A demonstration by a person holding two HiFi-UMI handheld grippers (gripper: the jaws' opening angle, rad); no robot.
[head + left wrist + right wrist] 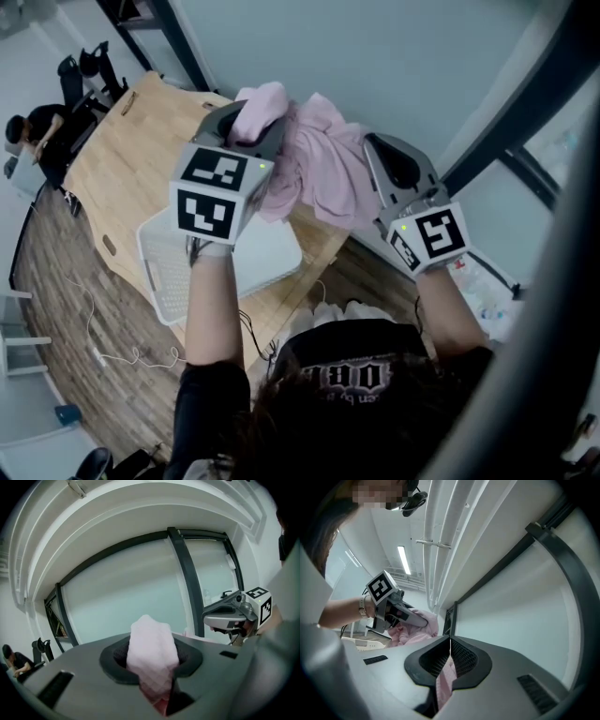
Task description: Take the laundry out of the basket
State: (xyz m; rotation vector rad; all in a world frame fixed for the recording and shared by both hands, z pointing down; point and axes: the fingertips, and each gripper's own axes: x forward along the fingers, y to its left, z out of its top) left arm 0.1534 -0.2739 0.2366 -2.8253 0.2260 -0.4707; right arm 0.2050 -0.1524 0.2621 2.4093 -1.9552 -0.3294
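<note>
A pink garment point(319, 159) hangs in the air between both grippers, above the wooden table. My left gripper point(251, 127) is shut on a thick bunch of the pink cloth point(151, 656), which bulges out between its jaws. My right gripper point(375, 150) is shut on a thin edge of the same garment point(446, 679); its jaw tips meet above the cloth. In the right gripper view the left gripper point(423, 618) holds the pink cloth point(404, 633) at the left. The white laundry basket point(173, 272) sits on the table below the left arm; what lies inside is hidden.
The light wooden table point(131, 150) stretches to the far left. A dark window frame point(511, 131) and pale wall stand right behind the garment. A person point(33, 127) sits at a desk far left. A white cable point(112, 352) lies on the wood floor.
</note>
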